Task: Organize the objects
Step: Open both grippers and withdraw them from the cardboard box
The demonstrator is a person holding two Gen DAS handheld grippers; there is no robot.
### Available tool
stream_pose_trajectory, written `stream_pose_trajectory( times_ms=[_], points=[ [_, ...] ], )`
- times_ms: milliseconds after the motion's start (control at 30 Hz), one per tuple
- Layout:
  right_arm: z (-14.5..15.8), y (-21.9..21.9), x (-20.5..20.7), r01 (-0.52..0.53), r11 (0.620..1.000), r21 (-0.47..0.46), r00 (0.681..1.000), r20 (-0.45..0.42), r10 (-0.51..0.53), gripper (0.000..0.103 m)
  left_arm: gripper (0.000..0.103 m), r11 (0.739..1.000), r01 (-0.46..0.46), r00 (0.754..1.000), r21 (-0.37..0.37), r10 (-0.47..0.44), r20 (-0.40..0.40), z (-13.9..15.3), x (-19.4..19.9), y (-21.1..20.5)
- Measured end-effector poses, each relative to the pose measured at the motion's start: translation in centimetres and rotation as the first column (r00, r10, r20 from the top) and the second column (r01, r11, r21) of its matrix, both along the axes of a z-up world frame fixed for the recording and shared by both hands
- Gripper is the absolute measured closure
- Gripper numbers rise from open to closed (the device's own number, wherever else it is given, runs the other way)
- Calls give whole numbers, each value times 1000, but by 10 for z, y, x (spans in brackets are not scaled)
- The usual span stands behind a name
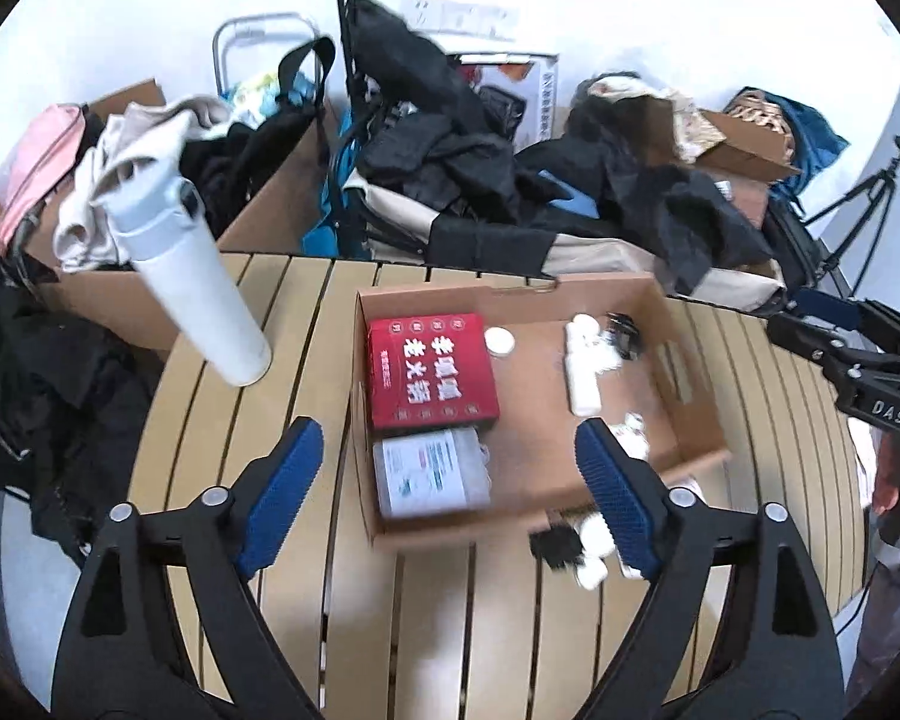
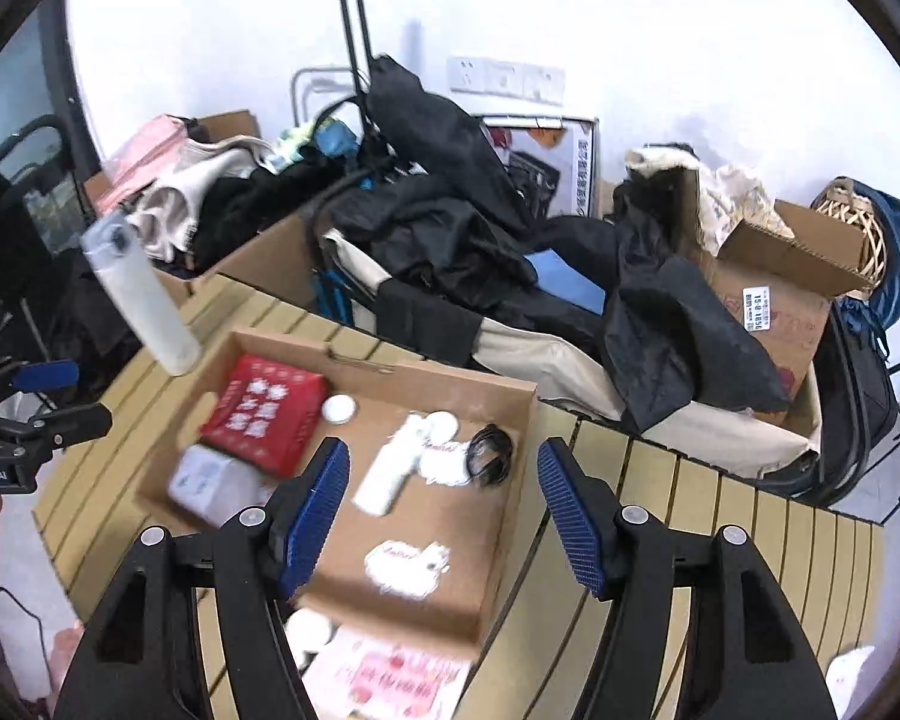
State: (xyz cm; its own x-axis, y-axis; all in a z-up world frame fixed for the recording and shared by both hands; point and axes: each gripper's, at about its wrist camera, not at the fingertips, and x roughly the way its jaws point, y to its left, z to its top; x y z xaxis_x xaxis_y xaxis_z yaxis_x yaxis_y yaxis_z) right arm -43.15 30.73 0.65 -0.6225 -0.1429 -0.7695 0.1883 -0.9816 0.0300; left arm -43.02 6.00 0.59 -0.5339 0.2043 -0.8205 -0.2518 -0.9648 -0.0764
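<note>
A slatted wooden table (image 1: pixel 282 570) carries a shallow cardboard box (image 1: pixel 699 414) and a white bottle (image 1: pixel 195 282).

White wall (image 2: pixel 690 30) (socket strip (image 2: pixel 506 81) mounted), slatted wooden table (image 1: pixel 258 312).

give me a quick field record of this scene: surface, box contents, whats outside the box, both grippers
surface: slatted wooden table
container: open cardboard box on the table
in box: red box, clear packet, white bottle, small white lid, black cable
outside box: white flask upright, left of the box; pink packet at the box's near edge
left gripper: open, empty, above the box
right gripper: open, empty, above the box
</note>
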Motion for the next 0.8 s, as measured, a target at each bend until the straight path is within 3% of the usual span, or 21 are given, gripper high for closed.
stream_pose_trajectory(
  times_ms=[200,333,467,500,567,667,800],
  points=[
    [-3,-24,98,-37,999,-8,999,-40,36,32,13,996,-41,998,-82,37,-46,11,88,-4],
    [-16,-35,190,-56,997,-56,992,-113,49,32,11,999,-11,991,-31,6,-137,8,180,-8],
    [-62,-48,277,-24,991,-130,1000,-9,23,32,9,998,-34,992,53,41,-116,-24,277,-16],
    [-74,-51,295,-18,985,-174,1000,17,22,32,9,997,-40,994,69,47,-102,-30,285,-16],
    [-94,-58,318,-30,975,-221,996,75,48,32,9,999,-17,999,29,18,-50,-43,300,-9],
    [-102,-64,328,-48,983,-176,996,68,61,32,9,1000,0,998,-22,-2,-70,-45,302,-1],
    [-101,-57,321,-16,981,-195,998,49,26,32,9,998,-8,999,58,11,-41,-48,295,-1]
  ],
)
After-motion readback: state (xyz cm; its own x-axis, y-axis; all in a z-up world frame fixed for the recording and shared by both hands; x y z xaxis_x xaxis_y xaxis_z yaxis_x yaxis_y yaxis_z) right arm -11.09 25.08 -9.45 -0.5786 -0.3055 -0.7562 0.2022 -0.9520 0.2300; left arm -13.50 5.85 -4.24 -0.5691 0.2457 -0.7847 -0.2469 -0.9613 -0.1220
